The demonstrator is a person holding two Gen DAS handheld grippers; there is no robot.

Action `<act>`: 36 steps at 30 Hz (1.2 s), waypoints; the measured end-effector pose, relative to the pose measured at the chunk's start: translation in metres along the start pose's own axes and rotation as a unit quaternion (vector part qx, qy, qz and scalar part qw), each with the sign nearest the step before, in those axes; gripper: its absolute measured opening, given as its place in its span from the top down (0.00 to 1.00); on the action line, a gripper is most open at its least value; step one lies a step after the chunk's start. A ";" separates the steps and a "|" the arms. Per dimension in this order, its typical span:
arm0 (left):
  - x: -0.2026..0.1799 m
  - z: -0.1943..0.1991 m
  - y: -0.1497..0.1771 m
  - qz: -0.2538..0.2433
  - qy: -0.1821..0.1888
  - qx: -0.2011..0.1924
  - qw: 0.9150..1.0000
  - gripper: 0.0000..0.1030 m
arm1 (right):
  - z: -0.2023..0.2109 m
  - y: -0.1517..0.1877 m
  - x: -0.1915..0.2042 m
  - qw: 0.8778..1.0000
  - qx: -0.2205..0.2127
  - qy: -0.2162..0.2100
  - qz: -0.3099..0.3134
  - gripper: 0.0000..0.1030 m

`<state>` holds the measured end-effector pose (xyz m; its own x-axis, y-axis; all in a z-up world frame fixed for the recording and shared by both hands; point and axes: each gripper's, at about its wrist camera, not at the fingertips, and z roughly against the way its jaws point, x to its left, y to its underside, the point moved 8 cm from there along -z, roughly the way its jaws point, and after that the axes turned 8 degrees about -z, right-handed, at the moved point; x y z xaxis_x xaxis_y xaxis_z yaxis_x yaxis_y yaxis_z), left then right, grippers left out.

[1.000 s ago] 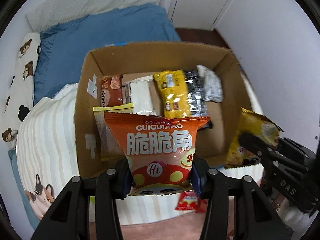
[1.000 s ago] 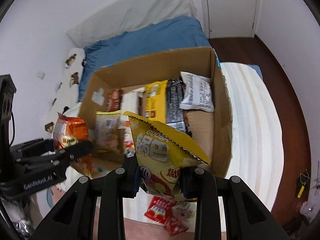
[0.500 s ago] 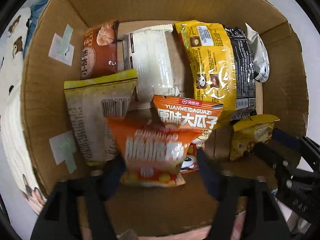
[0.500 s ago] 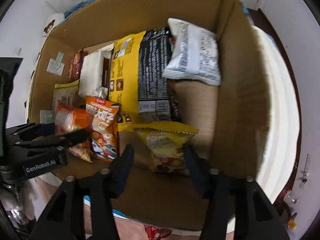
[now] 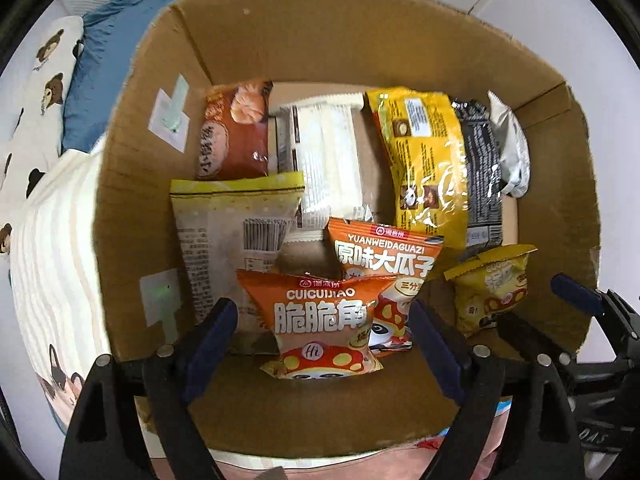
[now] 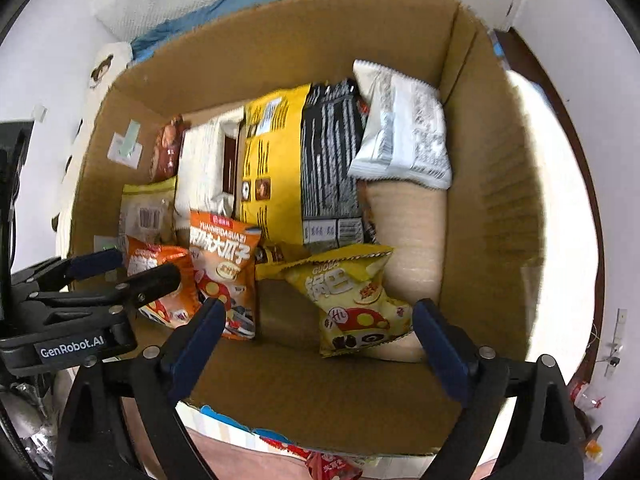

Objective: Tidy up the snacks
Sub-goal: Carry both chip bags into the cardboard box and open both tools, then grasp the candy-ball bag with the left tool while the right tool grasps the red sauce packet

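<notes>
**Cardboard box nearly filled; two packs just let go**

Cardboard walls enclose a box (image 5: 160,128) in which most of the snacks are already laid. Left of the left tongs (image 5: 320,332), against the box wall, a pale pack (image 5: 232,236) lies with its barcode up, and a brown pack (image 5: 236,132) is seen beyond it. Between the fingers of the left tongs an orange pack (image 5: 324,320) rests on the box floor; the jaws have just been opening, and the blue pads are seen well clear of it on both sides, so it is released. Just beyond it, partly overlapped, a seed pack (image 5: 384,256) is propped. Farther ahead a white pack (image 5: 324,168), a long yellow pack (image 5: 424,160), a black pack (image 5: 480,176) and a silver pack (image 5: 512,148) are ranged side by side along the far wall.

Between the fingers of the right tongs (image 6: 320,340) a small yellow pack (image 6: 352,304) lies on the floor; these jaws too have just been opening and stand wide apart, with nothing pinched.

Placement of both packs is judged done. Bare floor remains to the right of the right tongs. Near the bottom edge of the right view, outside the box, a red wrapper (image 6: 328,464) is glimpsed, so at least one snack appears to be left for collection. The tongs must be lifted out first.
</notes>
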<state>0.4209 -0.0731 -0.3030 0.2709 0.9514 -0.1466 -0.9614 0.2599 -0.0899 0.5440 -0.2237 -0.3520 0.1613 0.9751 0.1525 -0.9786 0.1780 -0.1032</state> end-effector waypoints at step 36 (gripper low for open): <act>-0.053 0.203 0.122 -0.020 -0.090 -0.297 0.951 0.15 | 0.202 0.130 0.000 0.967 -0.253 -0.011 0.027 0.05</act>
<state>0.2794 -0.0586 -0.1063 0.2427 0.9695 0.0344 -0.7402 0.2080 -0.6394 0.3913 -0.2276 -0.1664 0.1035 0.9825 0.1547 -0.7962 0.1751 -0.5792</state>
